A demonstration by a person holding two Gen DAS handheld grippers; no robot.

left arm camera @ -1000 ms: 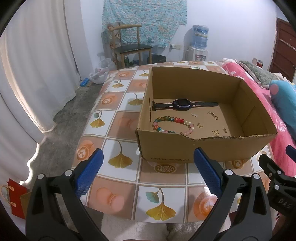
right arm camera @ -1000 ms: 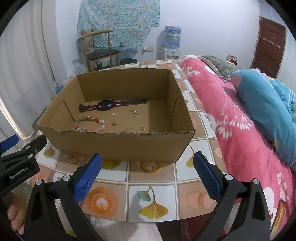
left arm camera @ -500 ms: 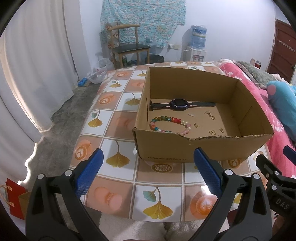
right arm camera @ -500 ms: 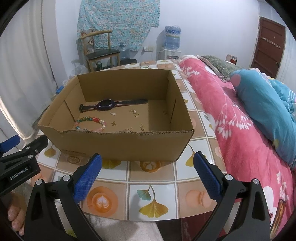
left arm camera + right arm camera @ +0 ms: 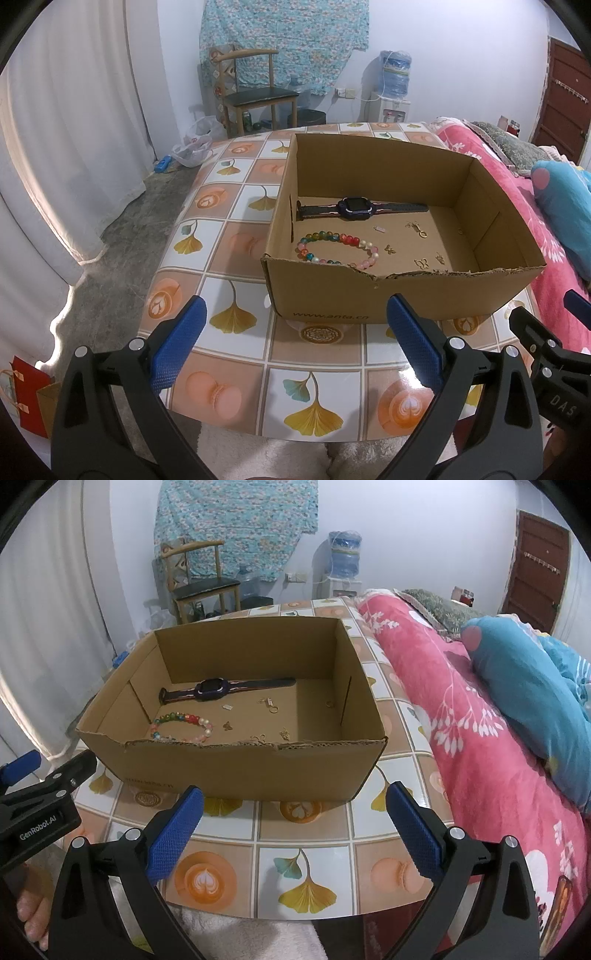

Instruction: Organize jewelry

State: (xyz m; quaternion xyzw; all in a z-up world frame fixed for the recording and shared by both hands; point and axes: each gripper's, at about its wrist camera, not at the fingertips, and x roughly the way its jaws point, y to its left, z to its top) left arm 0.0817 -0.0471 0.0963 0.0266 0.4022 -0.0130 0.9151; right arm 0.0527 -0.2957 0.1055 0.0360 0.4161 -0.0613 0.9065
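Observation:
An open cardboard box (image 5: pixel 325 295) (image 5: pixel 236 768) stands on the tiled table (image 5: pixel 236 369). Inside lie a dark watch (image 5: pixel 356 207) (image 5: pixel 212 689), a multicoloured bead bracelet (image 5: pixel 338 248) (image 5: pixel 181 726) and several small gold pieces such as a ring charm (image 5: pixel 421 230) (image 5: pixel 272 707) and a butterfly (image 5: pixel 421 263). My left gripper (image 5: pixel 295 339) is open and empty, in front of the box's near wall. My right gripper (image 5: pixel 295 819) is open and empty, also in front of the box.
A pink floral blanket (image 5: pixel 461 716) and a blue pillow (image 5: pixel 528 686) lie on a bed right of the table. A wooden chair (image 5: pixel 255 96) and a water dispenser (image 5: pixel 393 88) stand at the back wall. White curtains (image 5: pixel 55 147) hang on the left.
Both grippers have drawn back slightly from the box, so it looks a little farther away. The jaws stay open and the box contents have not moved.

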